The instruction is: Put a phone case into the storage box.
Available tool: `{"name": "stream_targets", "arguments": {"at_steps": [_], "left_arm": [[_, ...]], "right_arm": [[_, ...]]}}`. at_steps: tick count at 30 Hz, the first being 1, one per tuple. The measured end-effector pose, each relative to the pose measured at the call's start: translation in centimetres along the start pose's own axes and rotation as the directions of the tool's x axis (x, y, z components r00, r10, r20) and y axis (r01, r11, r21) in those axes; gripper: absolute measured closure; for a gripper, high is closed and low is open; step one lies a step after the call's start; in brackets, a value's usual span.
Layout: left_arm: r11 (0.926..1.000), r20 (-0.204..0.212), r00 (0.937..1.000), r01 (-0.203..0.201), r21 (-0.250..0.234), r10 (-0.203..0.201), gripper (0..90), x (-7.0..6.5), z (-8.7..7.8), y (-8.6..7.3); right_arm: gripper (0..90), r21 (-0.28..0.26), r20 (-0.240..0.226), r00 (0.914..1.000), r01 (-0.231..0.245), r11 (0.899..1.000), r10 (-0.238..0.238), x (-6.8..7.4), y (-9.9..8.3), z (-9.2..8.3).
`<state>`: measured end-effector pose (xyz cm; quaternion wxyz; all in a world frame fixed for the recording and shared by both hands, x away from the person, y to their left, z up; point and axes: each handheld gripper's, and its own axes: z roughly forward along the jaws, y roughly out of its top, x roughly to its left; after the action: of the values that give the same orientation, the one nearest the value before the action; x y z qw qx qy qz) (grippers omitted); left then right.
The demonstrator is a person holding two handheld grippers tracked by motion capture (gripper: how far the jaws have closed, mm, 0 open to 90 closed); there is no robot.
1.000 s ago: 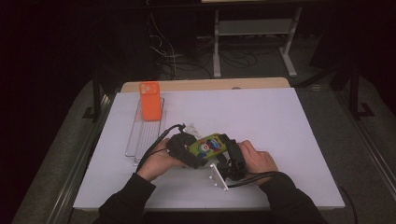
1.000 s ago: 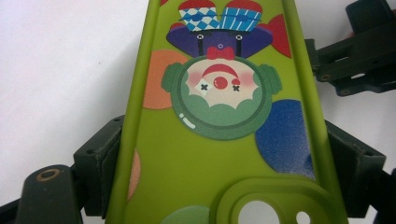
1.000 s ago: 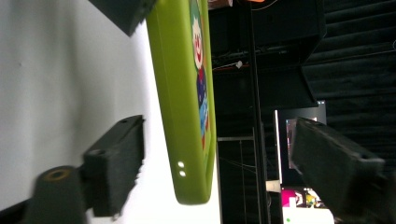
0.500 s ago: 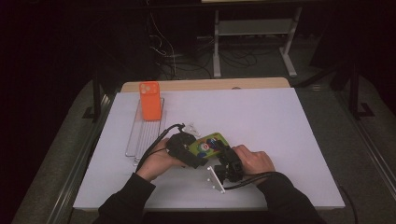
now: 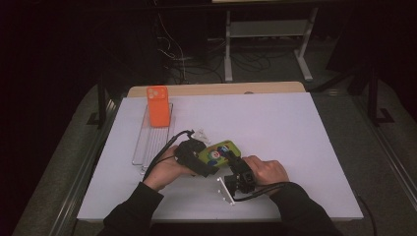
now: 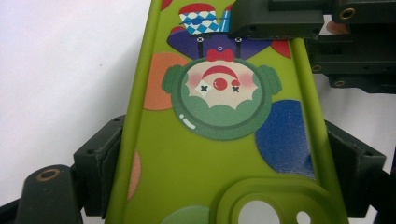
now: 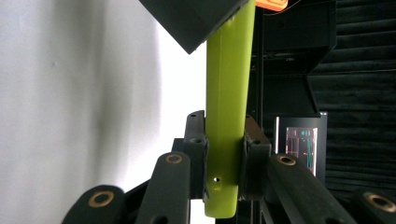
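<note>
The green phone case [image 5: 219, 153], printed with a clown face and coloured dots, is held just above the white table [image 5: 295, 128], a little nearer the person than the wire rack [image 5: 152, 142] on which an orange phone case [image 5: 158, 112] stands. The left gripper [image 5: 209, 167] has its two black jaws pressed against the case's long side edges near the camera cut-out end, one on each side. The right gripper [image 5: 231, 158] is clamped across the thickness of the case at its other end, jaws tight on front and back faces.
</note>
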<state>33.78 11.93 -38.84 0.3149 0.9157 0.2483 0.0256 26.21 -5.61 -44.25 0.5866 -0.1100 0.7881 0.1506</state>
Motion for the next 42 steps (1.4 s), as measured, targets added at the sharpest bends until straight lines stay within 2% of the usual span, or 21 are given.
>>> {"name": "stream_targets", "arguments": {"at_steps": [7, 9, 11, 12, 13, 16, 18, 19, 20, 21, 24, 25, 26, 27, 28, 30, 33, 35, 37, 40, 42], "left_arm": [[1.0, 0.0, 1.0, -0.005, -0.007, 0.005, 15.0, 0.0, 0.0, 0.0], [0.9998, -0.001, 0.9999, 0.01, -0.018, -0.01, 14.4, -0.1, 0.0, 0.0], [0.9996, -0.013, 0.9999, -0.01, -0.026, 0.01, 13.3, -0.1, -0.1, 0.0], [0.9994, -0.013, 0.9999, -0.004, -0.034, 0.004, 12.8, -0.2, -0.1, 0.0], [0.9995, -0.008, 0.9999, -0.014, -0.027, 0.013, 10.5, -0.1, -0.2, 0.0], [0.999, 0.017, 0.9998, 0.004, -0.044, -0.003, 3.1, -0.4, -0.1, 0.0], [0.9993, 0.025, 0.9997, -0.003, -0.038, 0.004, 1.6, -0.4, -0.4, 0.0], [0.9994, 0.03, 0.9992, -0.025, -0.024, 0.026, 0.0, -0.2, -0.7, 0.0], [0.9988, 0.034, 0.9994, -0.009, -0.048, 0.011, 0.0, -0.3, -0.8, -0.1], [0.9988, 0.032, 0.9989, -0.033, -0.035, 0.034, 0.0, -0.2, -1.1, -0.1], [0.9987, 0.04, 0.9987, -0.029, -0.043, 0.03, 0.0, 0.0, -1.6, -0.3], [0.9984, 0.04, 0.9981, -0.044, -0.035, 0.046, 0.0, 0.2, -1.8, -0.4], [0.9982, 0.043, 0.9984, -0.034, -0.049, 0.036, 0.0, 0.2, -1.8, -0.5], [0.9978, 0.04, 0.9976, -0.056, -0.037, 0.057, 0.0, 0.4, -2.0, -0.6], [0.9978, 0.041, 0.9982, -0.043, -0.05, 0.045, 0.0, 0.4, -2.0, -0.7], [0.9978, 0.038, 0.9978, -0.053, -0.041, 0.054, 0.0, 0.7, -2.3, -0.8], [0.9975, 0.033, 0.9987, -0.037, -0.06, 0.039, 0.0, 0.9, -2.3, -1.1], [0.9977, 0.033, 0.9983, -0.046, -0.05, 0.048, 0.0, 1.2, -2.4, -1.3], [0.9977, 0.032, 0.9989, -0.033, -0.058, 0.035, 0.0, 1.2, -2.3, -1.4], [0.9978, 0.026, 0.9983, -0.05, -0.043, 0.051, 0.0, 1.5, -2.3, -1.5], [0.9981, 0.026, 0.999, -0.034, -0.05, 0.036, 0.0, 1.4, -2.2, -1.6]], "right_arm": [[75.8, 0.008, 0.002, 0.9998, 0.02, 1.0, -0.02, 0.0, 0.1, 0.0], [75.8, 0.005, 0.005, 0.9996, 0.027, 1.0, -0.027, 0.0, 0.1, -0.1], [75.8, 0.003, 0.009, 0.9996, 0.028, 1.0, -0.028, 0.0, 0.1, -0.1], [75.9, 0.003, 0.014, 0.9997, 0.021, 1.0, -0.021, -0.1, 0.1, -0.1], [75.9, 0.002, 0.016, 0.9998, 0.014, 1.0, -0.014, -0.1, 0.1, -0.2], [75.9, 0.007, 0.01, 0.9999, 0.013, 1.0, -0.013, -0.1, 0.1, -0.2], [75.9, 0.008, 0.009, 1.0, 0.001, 1.0, -0.001, 0.0, 0.1, -0.2], [75.9, 0.009, 0.005, 1.0, 0.002, 1.0, -0.002, 0.0, 0.1, -0.2], [75.9, 0.011, 0.008, 1.0, 0.004, 1.0, -0.004, 0.0, 0.1, -0.2], [75.9, 0.012, 0.006, 1.0, 0.001, 1.0, -0.001, 0.0, 0.0, -0.2], [75.8, 0.015, 0.01, 0.9999, 0.006, 1.0, -0.006, -0.1, -0.1, -0.2], [75.8, 0.018, 0.013, 0.9999, 0.002, 1.0, -0.002, -0.1, -0.2, -0.2], [75.8, 0.021, 0.012, 0.9999, 0.007, 1.0, -0.007, -0.2, -0.3, -0.1], [75.8, 0.026, 0.014, 0.9999, 0.006, 1.0, -0.007, -0.3, -0.4, -0.1], [75.8, 0.028, 0.015, 0.9999, -0.002, 1.0, 0.002, -0.3, -0.5, -0.1], [75.8, 0.037, 0.019, 0.9998, -0.006, 0.999, 0.006, -0.5, -0.8, -0.1], [75.8, 0.045, 0.033, 0.9993, -0.019, 0.999, 0.017, -0.7, -1.3, 0.0], [75.8, 0.064, 0.016, 0.9999, -0.006, 0.998, 0.005, -0.8, -1.7, 0.0], [75.8, 0.074, 0.011, 0.9998, -0.019, 0.997, 0.018, -0.9, -2.0, 0.0], [75.8, 0.081, 0.025, 0.9994, -0.027, 0.996, 0.025, -1.1, -2.5, 0.1], [75.8, 0.089, 0.024, 0.9992, -0.034, 0.995, 0.032, -1.3, -2.6, 0.0]]}}
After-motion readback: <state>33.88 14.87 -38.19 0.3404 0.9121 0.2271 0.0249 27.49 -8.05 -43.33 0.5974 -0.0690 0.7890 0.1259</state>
